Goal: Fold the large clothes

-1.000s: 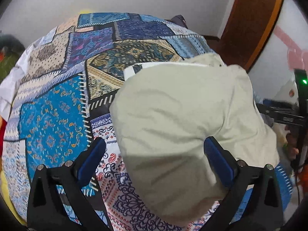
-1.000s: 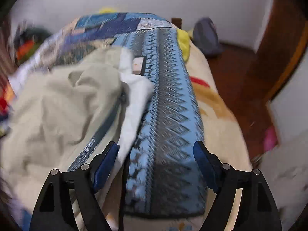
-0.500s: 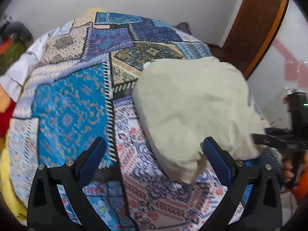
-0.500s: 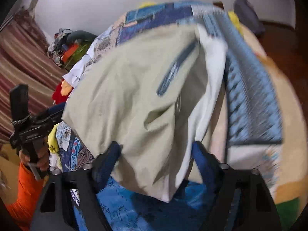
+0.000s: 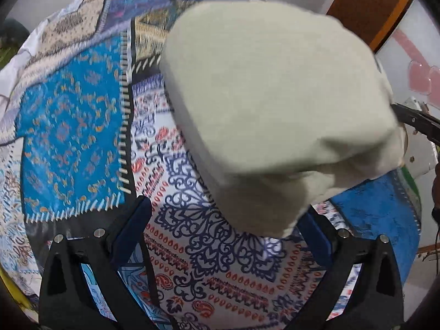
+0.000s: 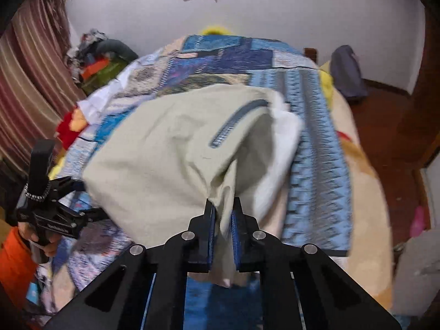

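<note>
A large beige garment point(image 5: 275, 96) with a grey zip point(image 6: 236, 126) and white lining lies bunched on the patchwork bedspread point(image 5: 74, 126). My right gripper point(image 6: 223, 214) is shut on a pinched fold of its near edge, and the cloth rises from the pads. My left gripper point(image 5: 222, 233) is open wide just above the bedspread. The garment's hanging corner point(image 5: 275, 220) dips between its fingers, close to the right finger point(image 5: 313, 236), with no pad pressing on it. In the right wrist view the left gripper point(image 6: 55, 209) sits at the garment's left edge, held by a hand in an orange sleeve.
A pile of coloured clothes point(image 6: 96, 63) lies at the bed's far left by a striped curtain point(image 6: 27, 82). A dark bag point(image 6: 348, 71) sits on the wooden floor to the right. A brown door point(image 5: 368, 5) stands beyond the bed.
My right gripper closed onto the garment's near edge and lifted it. My left gripper sank toward the bedspread, and the garment's corner now hangs between its open fingers.
</note>
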Tool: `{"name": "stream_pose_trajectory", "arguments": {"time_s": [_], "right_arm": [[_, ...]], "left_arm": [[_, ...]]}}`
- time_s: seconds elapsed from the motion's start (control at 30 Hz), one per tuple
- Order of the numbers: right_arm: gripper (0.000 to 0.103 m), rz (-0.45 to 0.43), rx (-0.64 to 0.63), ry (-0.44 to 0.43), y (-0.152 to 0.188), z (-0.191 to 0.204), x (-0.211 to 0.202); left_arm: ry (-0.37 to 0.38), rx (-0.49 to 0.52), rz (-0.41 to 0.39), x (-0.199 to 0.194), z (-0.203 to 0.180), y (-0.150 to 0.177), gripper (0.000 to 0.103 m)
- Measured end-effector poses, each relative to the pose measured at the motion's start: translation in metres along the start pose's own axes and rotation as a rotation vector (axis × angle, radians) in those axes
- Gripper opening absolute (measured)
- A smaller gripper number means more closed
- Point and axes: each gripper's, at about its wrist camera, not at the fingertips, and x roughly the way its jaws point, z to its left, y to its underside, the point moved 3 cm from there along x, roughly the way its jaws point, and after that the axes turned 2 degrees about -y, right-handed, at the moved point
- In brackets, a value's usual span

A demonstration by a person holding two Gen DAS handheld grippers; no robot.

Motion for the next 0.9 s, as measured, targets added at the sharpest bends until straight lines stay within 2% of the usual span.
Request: {"name": "stream_pose_trajectory", "arguments": {"time_s": [0.13,0.17,0.23,0.27,0.4,0.5,0.6,0.67,0.73,0.8,0.9], "right_arm": [[0.005,0.127,0.011,0.123,0.019,-0.033,0.035],[0.005,0.173,0.041,0.112,0.032,-0.047,0.048],[0.005,0.138,0.065,0.085,0.036,-0.051,0.044],[0.005,0.128,0.056,0.080,0.034,-0.050,0.038],[0.005,0.071,0.034,0.058,0.026,-0.043,0.018],[0.005,0.010,0.054,0.062,0.014,-0.043,-0.003],[0.005,-0.058,0.081,-0.025,-0.001,-0.031,-0.026],[0.005,-0.095,0.052,-0.074,-0.013,-0.007,-0.039],[0.005,-0.121,0.016,-0.111,-0.023,0.016,-0.042],[0.005,-0.102,-0.005,-0.149,-0.026,0.036,-0.035],[0.005,0.002,-0.058,-0.154,-0.016,0.061,-0.002]], "left_arm": [[-0.018,-0.060,0.006,0.006,0.010,0.008,0.103],[-0.009,-0.077,0.011,0.005,0.014,0.010,0.100],[0.034,-0.090,0.007,-0.007,0.014,0.014,0.092],[0.048,-0.063,0.003,-0.016,0.011,0.014,0.091],[0.040,0.060,-0.121,-0.070,-0.003,0.006,0.091],[-0.008,0.033,-0.226,-0.105,0.004,-0.012,0.094],[-0.087,-0.009,-0.287,-0.113,0.017,-0.032,0.097],[-0.101,-0.001,-0.232,-0.091,0.020,-0.047,0.097],[-0.067,0.012,-0.130,-0.060,0.011,-0.045,0.096],[-0.080,0.049,-0.137,-0.046,-0.009,-0.038,0.096],[-0.058,0.058,-0.150,-0.041,-0.026,-0.031,0.096]]}}
